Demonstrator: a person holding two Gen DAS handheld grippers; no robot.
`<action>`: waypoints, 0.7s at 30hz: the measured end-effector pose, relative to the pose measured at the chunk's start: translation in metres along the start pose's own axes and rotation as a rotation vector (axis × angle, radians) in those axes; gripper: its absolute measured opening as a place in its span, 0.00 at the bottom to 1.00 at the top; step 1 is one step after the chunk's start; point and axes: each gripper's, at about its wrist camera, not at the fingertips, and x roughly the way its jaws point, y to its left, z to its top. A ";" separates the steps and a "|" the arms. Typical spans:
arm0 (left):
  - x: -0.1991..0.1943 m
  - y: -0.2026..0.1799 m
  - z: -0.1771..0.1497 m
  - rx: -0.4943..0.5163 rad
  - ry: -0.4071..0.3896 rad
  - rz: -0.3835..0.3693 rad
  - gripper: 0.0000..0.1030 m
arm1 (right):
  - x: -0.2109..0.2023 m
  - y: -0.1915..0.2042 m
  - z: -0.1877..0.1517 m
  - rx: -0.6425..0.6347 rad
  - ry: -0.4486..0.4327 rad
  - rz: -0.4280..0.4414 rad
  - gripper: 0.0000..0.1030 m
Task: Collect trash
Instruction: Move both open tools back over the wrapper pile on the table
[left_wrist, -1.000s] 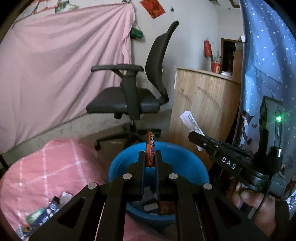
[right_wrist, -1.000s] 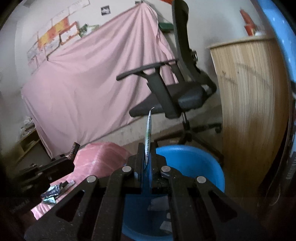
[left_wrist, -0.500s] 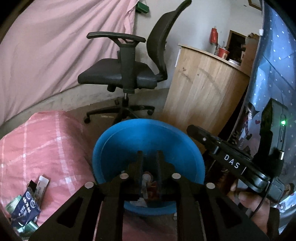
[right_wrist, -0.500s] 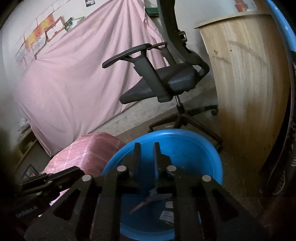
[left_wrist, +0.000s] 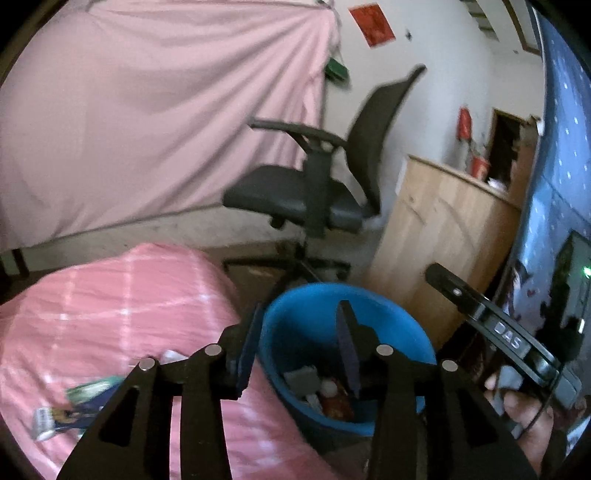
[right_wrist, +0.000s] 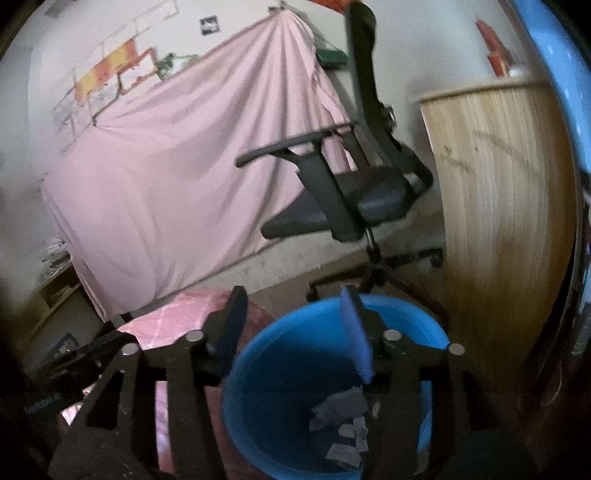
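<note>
Both hand-held grippers hung over the bin with their jaws spreading and nothing between them.

The left hand-held gripper (left_wrist: 299, 332) and right hand-held gripper (right_wrist: 293, 325) sat above the blue bin (left_wrist: 399, 325), likely so drops land inside; trash (right_wrist: 341, 406) lay at its bottom, more wrappers (left_wrist: 79, 404) waited on the pink bed (left_wrist: 110, 302).

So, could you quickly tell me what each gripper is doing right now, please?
Left gripper: opening, nothing between the fingers, over the bin.
Right gripper: opening wide, empty, over the bin.
</note>
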 end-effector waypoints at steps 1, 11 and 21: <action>-0.006 0.003 0.001 -0.005 -0.017 0.014 0.40 | -0.002 0.006 0.001 -0.017 -0.015 0.004 0.81; -0.067 0.043 -0.007 -0.068 -0.196 0.188 0.96 | -0.015 0.054 -0.002 -0.109 -0.124 0.077 1.00; -0.116 0.089 -0.034 -0.141 -0.294 0.334 0.98 | -0.036 0.101 -0.010 -0.166 -0.230 0.161 1.00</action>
